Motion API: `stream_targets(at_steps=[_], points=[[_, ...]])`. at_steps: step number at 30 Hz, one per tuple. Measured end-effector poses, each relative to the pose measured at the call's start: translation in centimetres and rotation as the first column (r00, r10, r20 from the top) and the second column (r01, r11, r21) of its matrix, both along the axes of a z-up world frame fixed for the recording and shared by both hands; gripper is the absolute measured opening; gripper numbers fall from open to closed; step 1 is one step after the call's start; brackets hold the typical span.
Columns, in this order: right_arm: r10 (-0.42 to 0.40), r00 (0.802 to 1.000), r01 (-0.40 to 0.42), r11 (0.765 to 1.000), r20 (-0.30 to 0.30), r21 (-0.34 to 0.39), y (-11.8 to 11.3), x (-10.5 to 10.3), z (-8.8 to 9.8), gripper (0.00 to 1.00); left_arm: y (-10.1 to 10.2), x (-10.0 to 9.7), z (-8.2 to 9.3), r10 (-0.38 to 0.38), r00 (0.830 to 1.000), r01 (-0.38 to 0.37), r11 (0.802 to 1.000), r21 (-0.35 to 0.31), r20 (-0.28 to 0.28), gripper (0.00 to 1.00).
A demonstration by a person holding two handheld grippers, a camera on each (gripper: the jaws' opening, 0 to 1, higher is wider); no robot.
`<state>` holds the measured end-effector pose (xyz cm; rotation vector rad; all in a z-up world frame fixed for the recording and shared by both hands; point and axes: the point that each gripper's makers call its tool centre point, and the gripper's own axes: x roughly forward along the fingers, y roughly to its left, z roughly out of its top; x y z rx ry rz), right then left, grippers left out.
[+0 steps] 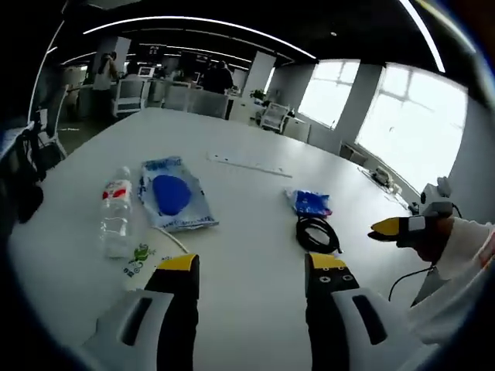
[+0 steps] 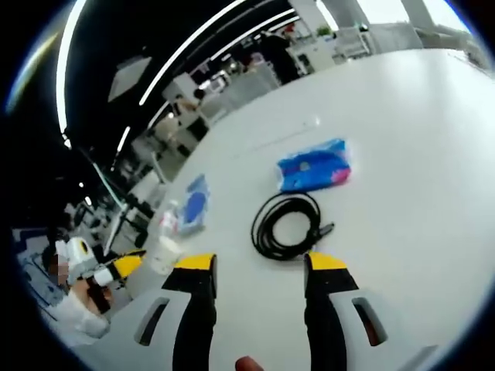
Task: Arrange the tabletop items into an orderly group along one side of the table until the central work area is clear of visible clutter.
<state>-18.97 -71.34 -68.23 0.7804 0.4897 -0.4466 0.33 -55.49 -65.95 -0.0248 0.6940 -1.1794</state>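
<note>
Both tools parted and empty above a white table with scattered items.
Left gripper view, left to right: clear plastic bottle [image 1: 116, 212] with red label lying near the table's left edge, crinkly blue-and-white pouch [image 1: 175, 194] just beside it, flat white strip [image 1: 249, 164] farther back, small blue packet [image 1: 311, 202], glossy black coiled cable [image 1: 317, 233] just beside the packet, toward the right edge. Left tool [image 1: 251, 270] jaws apart, holding nothing. Right tool [image 2: 258, 270] jaws apart, empty, cable loop [image 2: 287, 225] directly ahead, packet [image 2: 315, 165] beyond it. Smooth table [image 1: 255, 301] bare between the jaws.
</note>
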Motion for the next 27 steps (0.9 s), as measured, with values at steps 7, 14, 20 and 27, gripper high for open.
stream_targets(at_steps=[7, 14, 20, 27], points=[[-0.015, 1.000, 0.015, 1.000, 0.016, 0.011, -0.2, -1.1, -0.3, 0.43, -3.5, -0.6, -0.4, 0.082, 0.976, -0.096, 0.994, -0.059, -0.202, 0.55], [-0.030, 0.999, 0.029, 0.999, 0.025, 0.039, -0.4, -1.7, -0.7, 0.42, -6.4, 0.1, -1.1, 0.154, 0.940, -0.173, 0.984, -0.036, -0.304, 0.56], [-0.073, 0.996, 0.068, 0.995, 0.059, 0.077, -0.7, -2.0, -0.5, 0.41, -6.9, 3.4, -3.0, 0.331, 0.878, -0.346, 0.938, 0.021, -0.346, 0.63], [-0.155, 0.984, 0.143, 0.981, 0.083, 0.134, -2.1, -2.7, -0.8, 0.40, -7.6, 4.8, -5.0, 0.455, 0.748, -0.485, 0.872, 0.071, -0.482, 0.62]])
